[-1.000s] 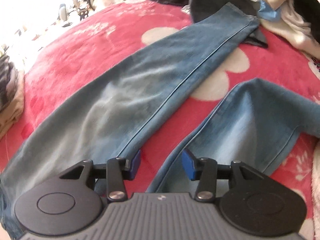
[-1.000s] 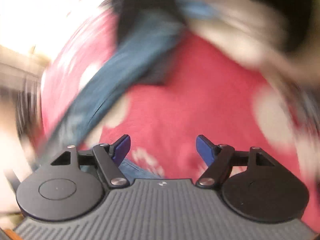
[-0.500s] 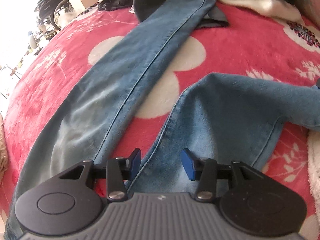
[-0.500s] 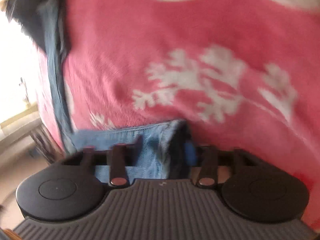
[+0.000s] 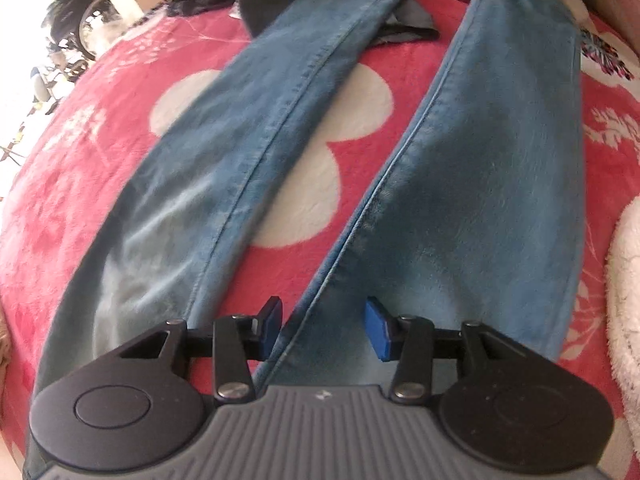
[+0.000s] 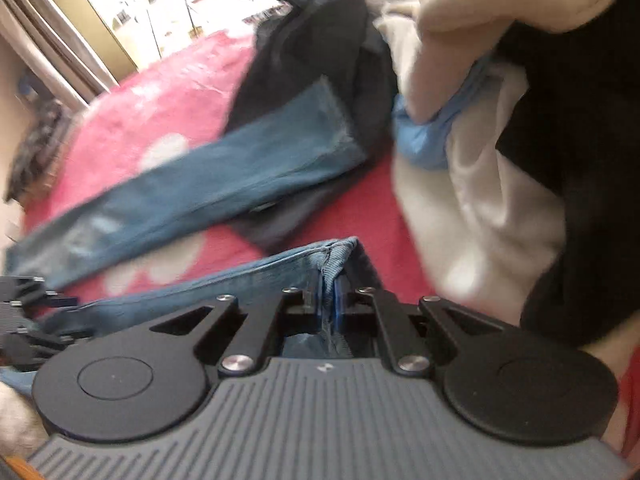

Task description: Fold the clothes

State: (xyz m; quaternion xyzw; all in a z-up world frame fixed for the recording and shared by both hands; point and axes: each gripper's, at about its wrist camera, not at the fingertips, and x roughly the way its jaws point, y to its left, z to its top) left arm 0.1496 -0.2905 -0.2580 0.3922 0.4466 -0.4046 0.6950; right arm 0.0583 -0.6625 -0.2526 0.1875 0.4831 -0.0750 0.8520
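Blue jeans lie on a red blanket (image 5: 100, 140), their legs spread in a V. In the left wrist view my left gripper (image 5: 324, 326) hovers open low over the inner seam of the right leg (image 5: 480, 200), near where it meets the left leg (image 5: 248, 160). Its blue pads do not press the denim. In the right wrist view my right gripper (image 6: 330, 304) pinches the hem (image 6: 340, 252) of one leg, its jaws closing the last bit tight on the cloth. The other leg (image 6: 240, 176) lies across the blanket beyond it.
A heap of clothes sits at the far end of the legs: a black garment (image 6: 320, 40), a white one (image 6: 480, 200) and a light blue piece (image 6: 424, 140). A white fluffy cloth (image 5: 628, 280) lies at the right edge. My left gripper (image 6: 24, 320) shows at the far left.
The right leg, bent sideways before, now lies stretched straight toward the clothes heap. My right gripper went from open to shut on its hem and carried it there. The left gripper shifted along the jeans.
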